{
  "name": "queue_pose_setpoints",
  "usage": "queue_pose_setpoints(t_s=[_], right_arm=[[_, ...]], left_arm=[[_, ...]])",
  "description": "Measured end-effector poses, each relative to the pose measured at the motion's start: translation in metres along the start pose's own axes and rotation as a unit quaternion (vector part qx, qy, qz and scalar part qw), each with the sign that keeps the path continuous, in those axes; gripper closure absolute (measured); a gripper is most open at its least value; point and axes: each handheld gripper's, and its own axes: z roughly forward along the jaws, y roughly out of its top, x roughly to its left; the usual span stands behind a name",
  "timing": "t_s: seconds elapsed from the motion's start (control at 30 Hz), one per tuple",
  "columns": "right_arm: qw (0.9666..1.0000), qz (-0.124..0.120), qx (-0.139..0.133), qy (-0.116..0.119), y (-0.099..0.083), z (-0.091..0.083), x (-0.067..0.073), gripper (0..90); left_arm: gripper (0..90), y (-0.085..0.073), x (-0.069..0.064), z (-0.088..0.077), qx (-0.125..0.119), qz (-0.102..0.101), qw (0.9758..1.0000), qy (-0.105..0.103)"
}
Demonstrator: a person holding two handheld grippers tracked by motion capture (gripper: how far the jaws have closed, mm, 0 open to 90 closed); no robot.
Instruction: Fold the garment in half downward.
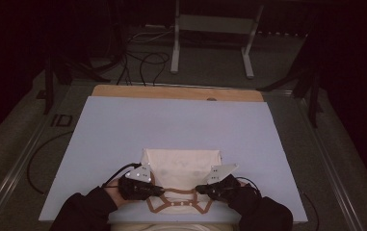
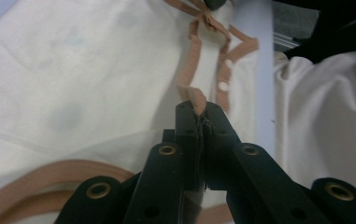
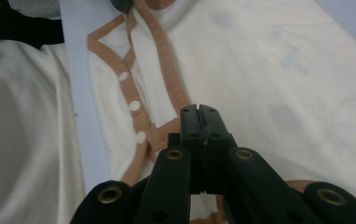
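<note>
Cream garment (image 1: 181,166), tan trim (image 1: 178,192) pinched, L tool (image 1: 161,190), R tool (image 1: 199,189)

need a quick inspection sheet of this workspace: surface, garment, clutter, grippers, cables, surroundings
surface: pale blue sheet over a wooden board.
job's things: cream garment with tan trim and white snaps, lying flat at the near edge.
clutter: nothing seen.
grippers: left gripper shut on the tan trim; right gripper shut at the trim's edge, hold on it unclear.
cables: one black cable trails from the left gripper; loose cables on the floor beyond.
surroundings: dark room, metal table frame behind, grey floor.
</note>
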Motion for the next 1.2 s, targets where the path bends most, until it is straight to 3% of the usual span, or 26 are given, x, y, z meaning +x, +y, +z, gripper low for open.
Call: queue_pose_setpoints(t_s=[0.23,0.63,1.07,1.2], right_arm=[[0.9999,0.0,-0.012,0.01,-0.004,-0.011,0.018,90.0],[0.9991,-0.004,-0.007,0.042,-0.019,-0.011,0.032,90.0],[0.9975,-0.002,0.012,0.07,-0.031,-0.004,0.035,89.5],[0.9973,0.005,0.017,0.072,-0.034,-0.003,0.034,84.0]], left_arm=[[86.0,-0.011,-0.012,-0.004,0.004,0.019,0.9998,-0.009],[80.8,-0.026,-0.025,0.002,0.028,0.014,0.9993,-0.019],[69.4,-0.032,-0.028,0.006,0.05,0.021,0.9976,-0.042],[68.1,-0.033,-0.029,0.006,0.049,0.019,0.9976,-0.044]])
